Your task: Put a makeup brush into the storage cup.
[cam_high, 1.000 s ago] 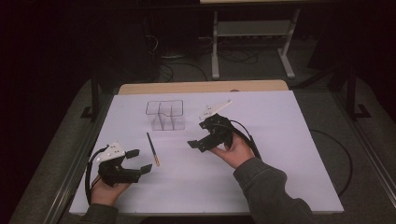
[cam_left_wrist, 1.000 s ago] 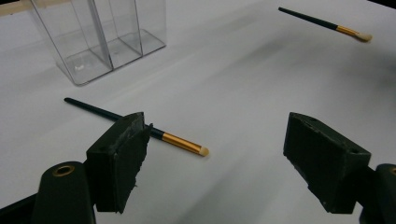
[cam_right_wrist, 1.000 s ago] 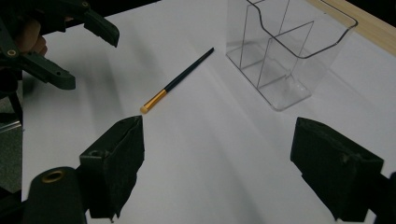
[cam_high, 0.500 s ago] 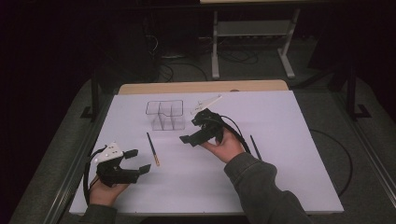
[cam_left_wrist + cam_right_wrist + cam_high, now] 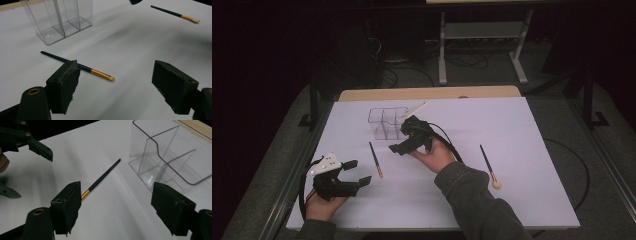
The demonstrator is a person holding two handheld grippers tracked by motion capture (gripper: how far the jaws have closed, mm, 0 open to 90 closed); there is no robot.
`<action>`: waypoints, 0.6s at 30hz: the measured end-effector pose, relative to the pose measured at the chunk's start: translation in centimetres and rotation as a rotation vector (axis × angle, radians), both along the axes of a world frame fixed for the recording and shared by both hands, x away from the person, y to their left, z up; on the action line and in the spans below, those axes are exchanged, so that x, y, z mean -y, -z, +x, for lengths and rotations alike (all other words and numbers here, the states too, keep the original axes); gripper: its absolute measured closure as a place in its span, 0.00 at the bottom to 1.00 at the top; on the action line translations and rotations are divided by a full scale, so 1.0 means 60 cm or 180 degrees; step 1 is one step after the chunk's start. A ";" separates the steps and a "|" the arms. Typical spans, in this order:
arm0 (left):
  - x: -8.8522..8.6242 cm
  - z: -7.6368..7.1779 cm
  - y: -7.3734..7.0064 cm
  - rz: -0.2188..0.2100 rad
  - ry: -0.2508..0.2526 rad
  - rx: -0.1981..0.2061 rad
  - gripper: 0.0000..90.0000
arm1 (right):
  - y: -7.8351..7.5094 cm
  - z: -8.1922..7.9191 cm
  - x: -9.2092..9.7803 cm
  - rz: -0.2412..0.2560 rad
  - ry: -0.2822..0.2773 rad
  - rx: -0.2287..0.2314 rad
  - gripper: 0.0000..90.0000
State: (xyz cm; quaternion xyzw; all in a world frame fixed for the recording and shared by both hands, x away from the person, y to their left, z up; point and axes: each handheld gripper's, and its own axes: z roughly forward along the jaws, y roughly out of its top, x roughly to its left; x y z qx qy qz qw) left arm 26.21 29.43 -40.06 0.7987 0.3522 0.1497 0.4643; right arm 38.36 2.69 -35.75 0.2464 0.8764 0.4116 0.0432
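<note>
A dark-handled makeup brush (image 5: 375, 160) with a gold ferrule lies on the white table (image 5: 522, 130), in front of a clear plastic organizer (image 5: 384, 122). My right gripper (image 5: 401, 137) hovers open just right of that brush and in front of the organizer. In the right gripper view the brush (image 5: 102, 178) lies ahead of the left jaw and the organizer (image 5: 170, 152) rises beyond the right jaw. My left gripper (image 5: 357, 171) stands open at the near left. Its view has the same brush (image 5: 77, 65) just beyond its left jaw. Nothing is held.
A second brush (image 5: 488, 166) with a cream tip lies on the table to the right of the right forearm; it is also at the top right of the left gripper view as brush (image 5: 175, 13). The organizer's compartments look bare.
The right gripper has moved left, toward the organizer and the near brush, uncovering the second brush on the right. The left gripper has barely moved.
</note>
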 end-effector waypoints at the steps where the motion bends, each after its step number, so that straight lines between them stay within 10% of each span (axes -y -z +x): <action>1: 0.000 -0.001 0.000 -0.0015 -0.0016 -0.0026 0.23 | 0.002 0.003 -0.006 -0.0030 -0.0030 0.0039 0.27; 18: -0.004 -0.001 0.000 -0.0001 -0.0018 -0.0021 0.23 | 0.032 0.020 -0.088 -0.0318 -0.0044 -0.0110 0.35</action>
